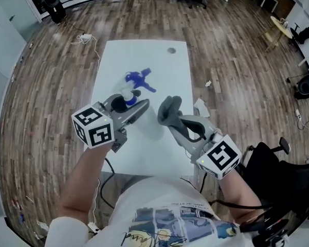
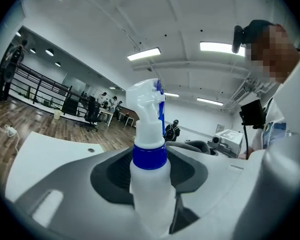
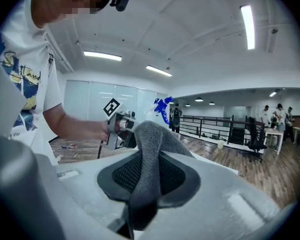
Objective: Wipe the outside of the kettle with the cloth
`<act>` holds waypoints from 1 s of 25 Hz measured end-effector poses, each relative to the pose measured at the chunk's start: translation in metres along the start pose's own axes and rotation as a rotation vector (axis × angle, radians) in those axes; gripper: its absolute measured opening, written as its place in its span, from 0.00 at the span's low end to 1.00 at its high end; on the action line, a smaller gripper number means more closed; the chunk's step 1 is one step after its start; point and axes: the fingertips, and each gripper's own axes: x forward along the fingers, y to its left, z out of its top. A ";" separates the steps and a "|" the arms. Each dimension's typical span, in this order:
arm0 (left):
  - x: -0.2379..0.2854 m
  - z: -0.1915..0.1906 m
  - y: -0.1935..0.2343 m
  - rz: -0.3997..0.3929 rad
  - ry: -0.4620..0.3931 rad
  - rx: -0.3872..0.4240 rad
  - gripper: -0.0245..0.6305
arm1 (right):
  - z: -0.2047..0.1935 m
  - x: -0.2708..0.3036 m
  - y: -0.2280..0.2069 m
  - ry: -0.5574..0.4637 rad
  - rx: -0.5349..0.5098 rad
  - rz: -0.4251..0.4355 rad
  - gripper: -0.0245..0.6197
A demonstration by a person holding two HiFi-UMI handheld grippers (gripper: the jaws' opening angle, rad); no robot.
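While no kettle shows in any view, two held items are listed.

Cloth (image 1: 169,109): grey, soft, light, limp. It will drape and is best pinched at a fold. The right gripper (image 3: 150,176) has its jaws clamped on it above the table (image 1: 144,55) near its near edge. Its long axis runs along the jaws, with the free end arching up.

Spray bottle (image 2: 149,134): stiff, smooth plastic, probably light. It stands upright with the head on top, and the left gripper (image 2: 150,176) has its jaws clamped on the body below the blue collar.

Grey cloth (image 3: 154,140) in the right gripper (image 3: 149,176)
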 end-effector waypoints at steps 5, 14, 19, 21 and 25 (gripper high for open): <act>-0.013 0.003 -0.035 -0.016 -0.038 -0.047 0.32 | 0.027 0.011 0.022 -0.074 -0.040 0.115 0.16; -0.033 0.018 -0.057 0.038 -0.107 -0.086 0.32 | -0.004 0.000 0.037 -0.034 -0.032 0.177 0.16; -0.042 0.028 -0.059 0.055 -0.138 -0.094 0.32 | -0.035 -0.007 0.037 0.017 0.019 0.164 0.16; -0.044 0.034 -0.058 0.060 -0.150 -0.098 0.32 | -0.050 -0.010 0.036 0.046 0.038 0.152 0.16; -0.046 0.043 -0.056 0.071 -0.172 -0.098 0.32 | -0.078 -0.017 0.033 0.103 0.052 0.128 0.16</act>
